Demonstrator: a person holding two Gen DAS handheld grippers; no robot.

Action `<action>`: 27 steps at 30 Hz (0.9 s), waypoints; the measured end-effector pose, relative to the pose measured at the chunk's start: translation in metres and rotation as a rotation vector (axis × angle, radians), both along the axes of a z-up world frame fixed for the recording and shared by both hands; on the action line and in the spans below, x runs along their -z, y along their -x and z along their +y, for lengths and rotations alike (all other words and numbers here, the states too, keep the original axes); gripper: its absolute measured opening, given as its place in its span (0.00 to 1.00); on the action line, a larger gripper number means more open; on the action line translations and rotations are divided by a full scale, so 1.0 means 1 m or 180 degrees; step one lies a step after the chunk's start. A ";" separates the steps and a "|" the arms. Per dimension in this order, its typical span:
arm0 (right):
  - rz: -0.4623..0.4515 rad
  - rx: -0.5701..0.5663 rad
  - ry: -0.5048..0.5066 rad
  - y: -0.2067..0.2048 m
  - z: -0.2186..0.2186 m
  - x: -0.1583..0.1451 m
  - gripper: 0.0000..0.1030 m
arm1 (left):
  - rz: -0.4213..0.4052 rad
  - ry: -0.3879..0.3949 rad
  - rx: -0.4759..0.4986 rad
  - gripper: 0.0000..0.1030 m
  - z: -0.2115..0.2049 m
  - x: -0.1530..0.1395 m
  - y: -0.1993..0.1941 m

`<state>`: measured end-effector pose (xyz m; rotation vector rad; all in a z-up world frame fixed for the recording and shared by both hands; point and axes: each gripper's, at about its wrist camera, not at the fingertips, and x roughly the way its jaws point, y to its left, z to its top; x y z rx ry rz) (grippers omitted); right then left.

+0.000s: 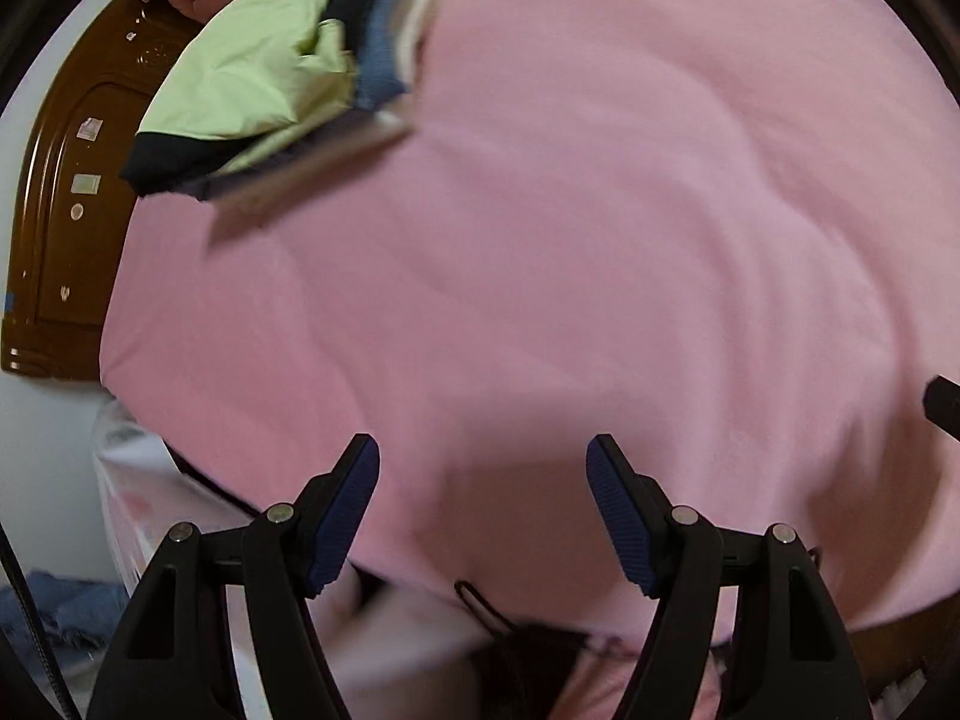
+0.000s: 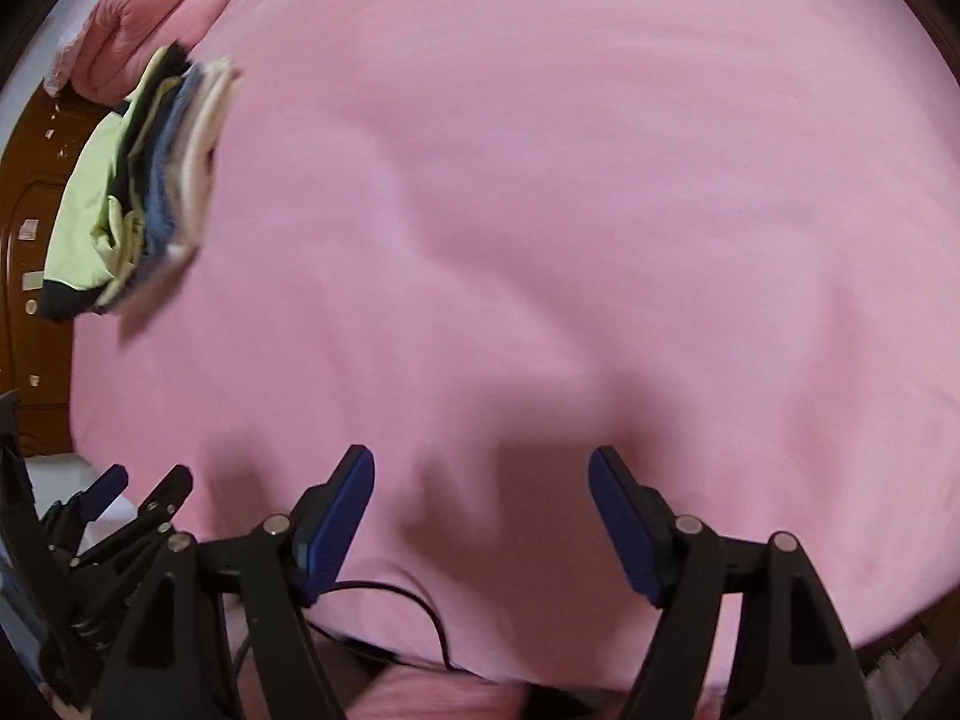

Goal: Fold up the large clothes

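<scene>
Nearest to me, my left gripper (image 1: 483, 516) has its blue pads spread wide with nothing between them, only the pink bedsheet (image 1: 570, 240) below. My right gripper (image 2: 482, 525) is likewise spread and empty over the same sheet, with the left gripper just beside it at the near left. A black cable (image 2: 414, 606) trails over the sheet's near edge. Farther off, at the far left, sits the stack of folded clothes (image 1: 270, 90), a light green garment (image 2: 84, 210) on top. Beyond it stands a brown wooden headboard (image 1: 54, 228). I see no containers.
</scene>
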<state>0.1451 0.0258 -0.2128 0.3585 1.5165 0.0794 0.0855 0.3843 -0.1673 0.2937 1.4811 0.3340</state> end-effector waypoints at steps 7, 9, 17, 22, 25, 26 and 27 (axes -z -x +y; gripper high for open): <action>-0.0294 0.0001 0.0450 0.092 -0.124 -0.052 0.80 | -0.0078 0.0536 -0.0261 0.69 -0.103 -0.030 0.064; -0.0379 -0.0051 0.0658 0.113 -0.150 -0.064 0.81 | -0.0094 0.0638 -0.0188 0.70 -0.133 -0.038 0.075; -0.0487 0.0301 0.0631 0.164 -0.213 -0.104 0.86 | -0.0093 0.1094 0.0354 0.79 -0.215 -0.075 0.102; -0.0491 0.0313 0.0369 0.173 -0.216 -0.129 0.87 | -0.0241 0.1171 0.0720 0.79 -0.247 -0.116 0.114; -0.0555 0.0329 0.0174 0.186 -0.227 -0.152 0.87 | -0.0573 0.1027 0.0824 0.79 -0.265 -0.156 0.125; -0.0584 0.0321 0.0131 0.187 -0.226 -0.161 0.87 | -0.0650 0.1000 0.0830 0.82 -0.270 -0.166 0.129; -0.0615 0.0307 0.0110 0.188 -0.225 -0.168 0.87 | -0.0732 0.0965 0.0828 0.85 -0.273 -0.177 0.130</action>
